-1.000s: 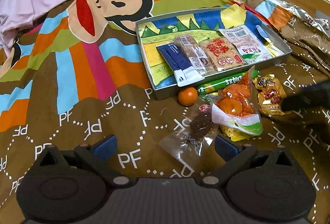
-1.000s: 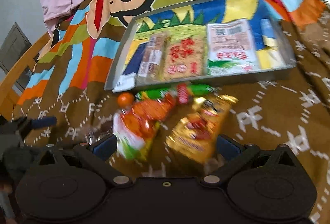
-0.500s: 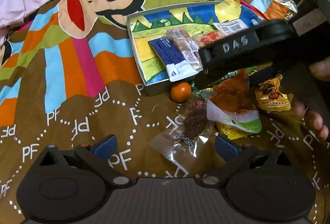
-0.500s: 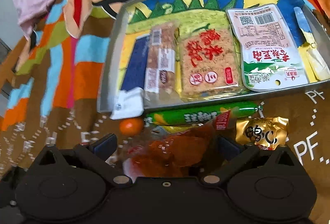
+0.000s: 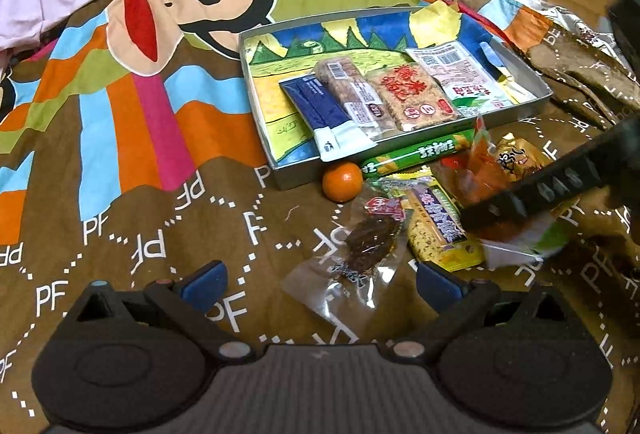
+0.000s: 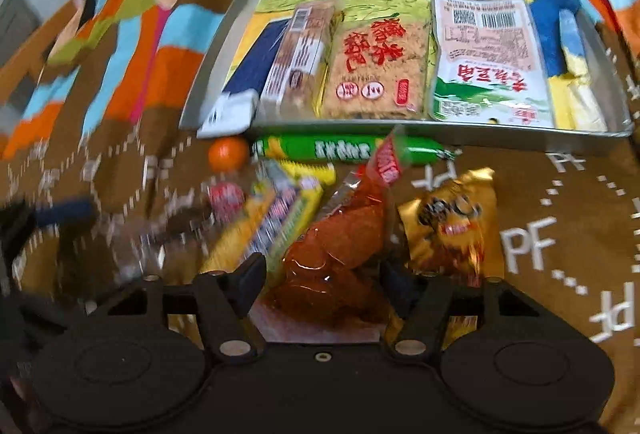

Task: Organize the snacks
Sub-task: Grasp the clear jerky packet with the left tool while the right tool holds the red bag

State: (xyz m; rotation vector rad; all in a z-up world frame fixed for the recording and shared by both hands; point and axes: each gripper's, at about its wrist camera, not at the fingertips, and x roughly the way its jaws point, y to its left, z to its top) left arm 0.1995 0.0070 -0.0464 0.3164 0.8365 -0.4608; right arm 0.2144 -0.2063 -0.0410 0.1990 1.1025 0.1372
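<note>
I note a brown bedspread (image 5: 132, 218) printed with white dotted lines and "PF" letters, its upper part carrying a cartoon monkey face amid orange, sky-blue, green and pink stripes. The grey tray (image 5: 280, 176) is lined with a drawing of green trees, blue sky and yellow field. I record an orange mandarin (image 5: 343, 181), a green tube packet (image 6: 348, 149), a gold packet (image 6: 450, 224) and a red-orange clear pouch (image 6: 340, 246).

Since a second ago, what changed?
The right gripper came down over the orange snack pouch, and its jaws have just been closing around it. The left gripper stayed open in place; the tray and its snacks unchanged.
</note>
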